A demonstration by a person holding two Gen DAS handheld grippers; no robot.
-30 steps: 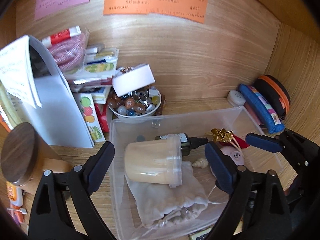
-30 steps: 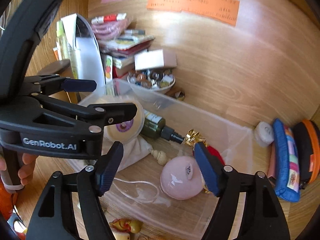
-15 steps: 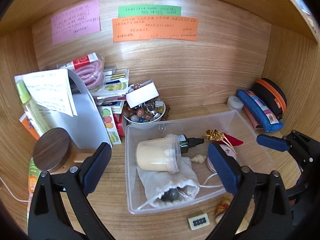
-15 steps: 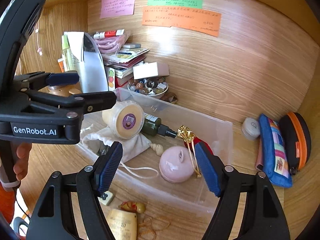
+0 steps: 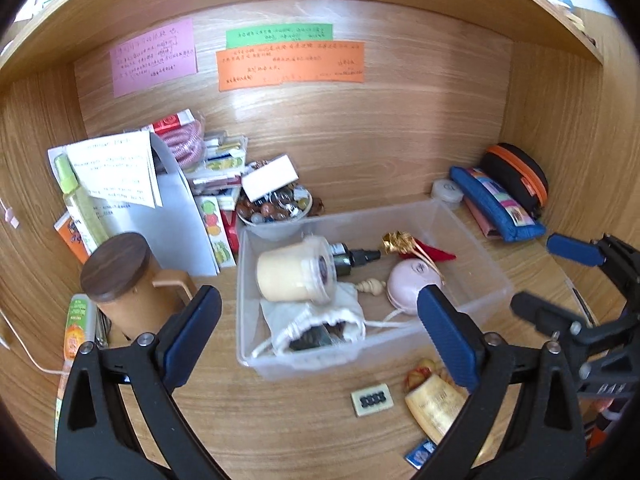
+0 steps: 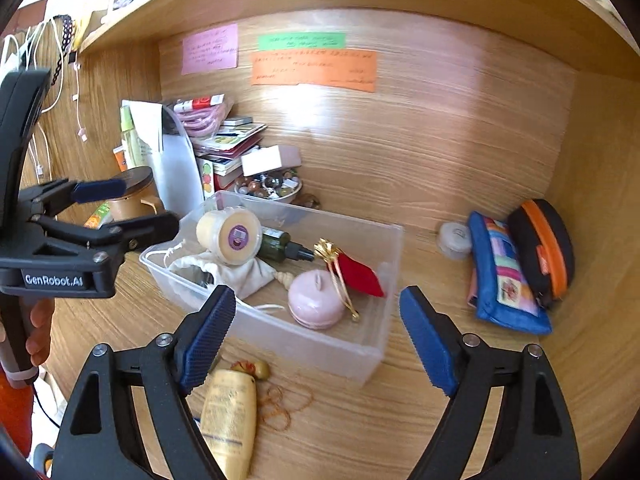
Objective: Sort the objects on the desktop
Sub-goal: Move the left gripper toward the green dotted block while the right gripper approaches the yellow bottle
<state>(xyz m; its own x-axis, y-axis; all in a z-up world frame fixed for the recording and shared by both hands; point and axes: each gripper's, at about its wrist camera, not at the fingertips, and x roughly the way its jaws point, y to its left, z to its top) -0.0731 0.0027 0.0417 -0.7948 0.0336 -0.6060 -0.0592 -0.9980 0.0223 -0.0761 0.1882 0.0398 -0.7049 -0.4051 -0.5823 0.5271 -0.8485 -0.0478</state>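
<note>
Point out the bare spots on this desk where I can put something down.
Bare wood lies between the clear bin and the blue pouch, and ahead of the bin beside the yellow tube. The left back corner, around the bead bowl, is crowded.

Your left wrist camera sits just behind the left gripper (image 5: pixel 318 330) and looks forward and down along its two fingers into a wooden desk alcove. The clear bin (image 5: pixel 472 240) lies ahead, between the finger lines, near but not close. Your right wrist camera rides behind the right gripper (image 6: pixel 316 334), tilted down the same way, and faces the same back wall from further right, so the clear bin (image 6: pixel 396 236) sits ahead and slightly left. Both views share the bin, the orange note (image 5: pixel 290 65) (image 6: pixel 314 70) and the blue pouch (image 5: pixel 496 204) (image 6: pixel 500 272). Each view catches the other gripper at its edge.
</note>
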